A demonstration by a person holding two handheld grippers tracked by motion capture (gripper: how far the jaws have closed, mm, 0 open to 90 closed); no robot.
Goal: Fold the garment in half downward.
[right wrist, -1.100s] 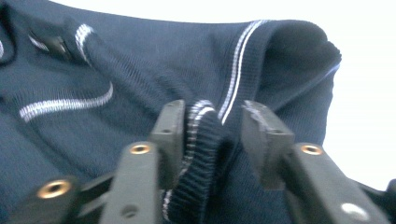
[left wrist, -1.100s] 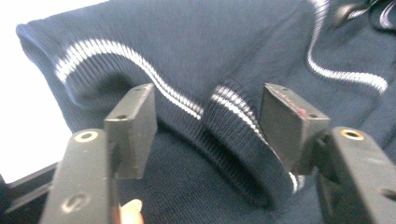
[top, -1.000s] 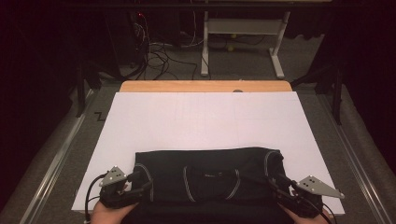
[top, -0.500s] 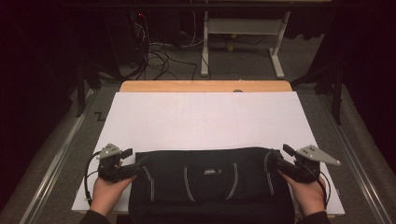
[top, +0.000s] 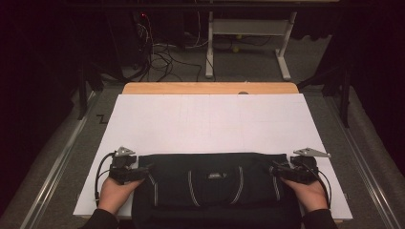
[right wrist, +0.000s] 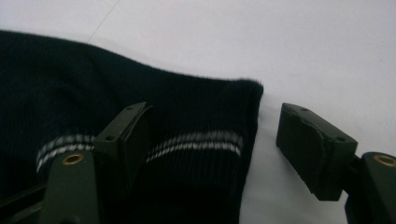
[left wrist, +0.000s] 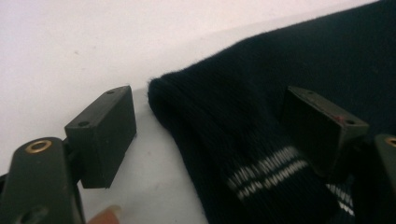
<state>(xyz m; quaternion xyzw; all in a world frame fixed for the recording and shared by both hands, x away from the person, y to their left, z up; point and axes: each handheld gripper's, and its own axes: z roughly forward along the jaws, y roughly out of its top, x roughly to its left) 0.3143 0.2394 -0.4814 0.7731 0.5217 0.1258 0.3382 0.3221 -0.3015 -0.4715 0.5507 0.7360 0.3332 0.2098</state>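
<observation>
A dark knitted sweater (top: 215, 188) is lying folded flat on the white sheet (top: 210, 124) that is covering the surface, close to the sheet's near edge and roughly centred between its two sides. Pale double stripes are running across the sweater near each end, and a small label is showing in its middle.

The left tongs (top: 143, 172) are sitting at the sweater's left end, with a person's hand behind them. Their jaws have just been opening and are standing spread: in the left gripper view the folded corner of the sweater (left wrist: 261, 126) is lying between the two black jaws, one jaw resting over the white sheet (left wrist: 70, 46) clear of the knit and the other hanging above the striped cuff, neither one pressing on the cloth.

The right tongs (top: 277, 169) are sitting at the sweater's right end, mirroring the left ones. Their jaws have also just been opening and are spread wide. In the right gripper view the sweater's (right wrist: 187, 121) folded edge is lying between them, one jaw over the striped knit and the other over the bare sheet (right wrist: 280, 42) just beside the edge, apart from the fabric.
</observation>
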